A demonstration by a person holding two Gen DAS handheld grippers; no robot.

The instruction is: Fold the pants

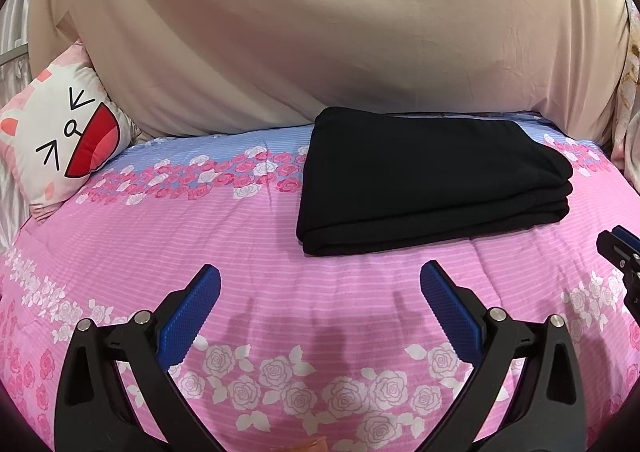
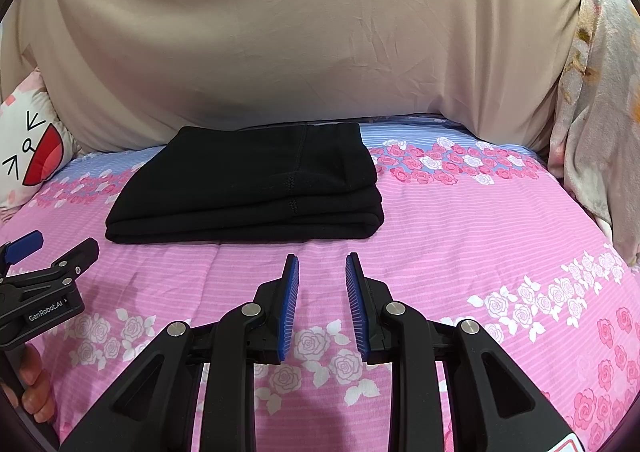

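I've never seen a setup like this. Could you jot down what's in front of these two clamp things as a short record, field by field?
surface: bed with a pink rose-print cover
garment: black pants, folded into a flat stack, lying on the cover
left gripper: open wide, empty, short of the pants
right gripper: jaws narrowly apart, empty, short of the pants
backdrop: beige sheet behind the bed
other: cartoon-face pillow at the far left
fold status: looks finished
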